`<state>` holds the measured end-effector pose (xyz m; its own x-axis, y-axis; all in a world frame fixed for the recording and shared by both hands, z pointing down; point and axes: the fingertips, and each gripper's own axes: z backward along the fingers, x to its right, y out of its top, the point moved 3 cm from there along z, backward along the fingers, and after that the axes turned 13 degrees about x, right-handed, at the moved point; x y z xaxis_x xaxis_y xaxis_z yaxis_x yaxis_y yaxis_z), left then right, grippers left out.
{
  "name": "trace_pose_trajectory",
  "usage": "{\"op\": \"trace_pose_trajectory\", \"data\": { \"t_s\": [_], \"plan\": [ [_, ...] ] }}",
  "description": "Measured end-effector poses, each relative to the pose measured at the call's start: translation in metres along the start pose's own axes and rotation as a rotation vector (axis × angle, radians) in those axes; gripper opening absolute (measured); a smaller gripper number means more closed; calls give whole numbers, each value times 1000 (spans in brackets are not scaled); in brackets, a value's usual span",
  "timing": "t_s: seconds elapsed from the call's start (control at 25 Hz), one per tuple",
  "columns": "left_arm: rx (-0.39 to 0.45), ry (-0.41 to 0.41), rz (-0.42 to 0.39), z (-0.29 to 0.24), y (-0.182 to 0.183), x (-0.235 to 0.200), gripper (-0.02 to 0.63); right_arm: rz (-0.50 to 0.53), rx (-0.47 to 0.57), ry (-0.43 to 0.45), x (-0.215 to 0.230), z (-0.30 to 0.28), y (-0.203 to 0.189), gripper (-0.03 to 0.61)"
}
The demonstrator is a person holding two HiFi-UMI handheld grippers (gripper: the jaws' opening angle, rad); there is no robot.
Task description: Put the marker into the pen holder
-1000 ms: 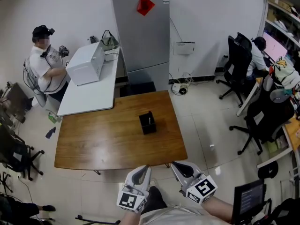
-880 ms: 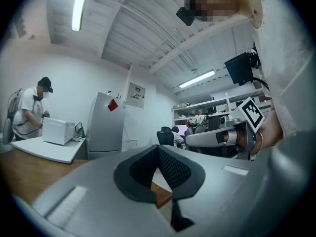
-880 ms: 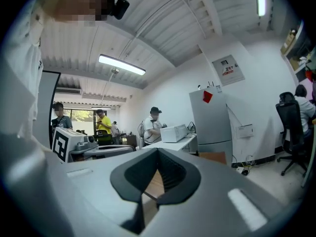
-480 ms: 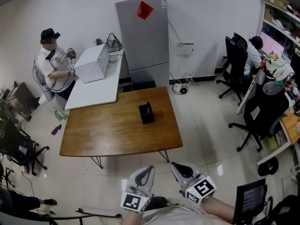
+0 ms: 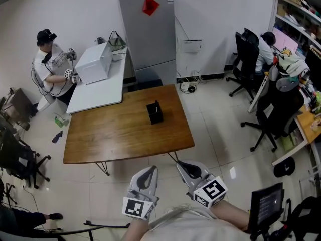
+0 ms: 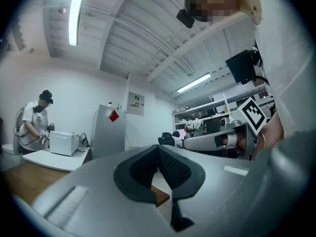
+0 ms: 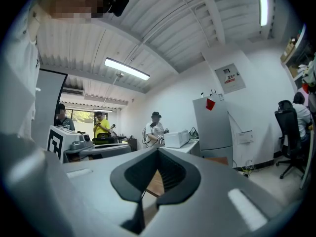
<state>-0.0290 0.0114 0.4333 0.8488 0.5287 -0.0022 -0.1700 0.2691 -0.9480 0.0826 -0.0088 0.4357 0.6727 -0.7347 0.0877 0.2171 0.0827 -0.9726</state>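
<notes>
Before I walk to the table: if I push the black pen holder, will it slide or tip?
The pen holder looks boxy and straight-edged, so probably stiff. It stands alone on the smooth wooden table, so a low push would likely slide it. It seems small beside the table, perhaps light; a high push might tip it.

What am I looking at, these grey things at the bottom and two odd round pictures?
A person in an office holds a grasping tool in each hand: the left tool and the right tool. The head view comes from a camera on the person's head, looking down. The other two come from cameras riding on each tool, looking along its jaws. Both tools are shut and hold nothing. On the wooden table ahead stands a black pen holder; I see no marker.
</notes>
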Motion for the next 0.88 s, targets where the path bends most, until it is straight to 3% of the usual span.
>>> {"op": "trace_pose_trajectory", "data": {
  "t_s": [0.88],
  "plan": [
    [-11,-19,37,-2,-7,3,14,27,-41,8,-3,-1,-5,0]
  ]
}}
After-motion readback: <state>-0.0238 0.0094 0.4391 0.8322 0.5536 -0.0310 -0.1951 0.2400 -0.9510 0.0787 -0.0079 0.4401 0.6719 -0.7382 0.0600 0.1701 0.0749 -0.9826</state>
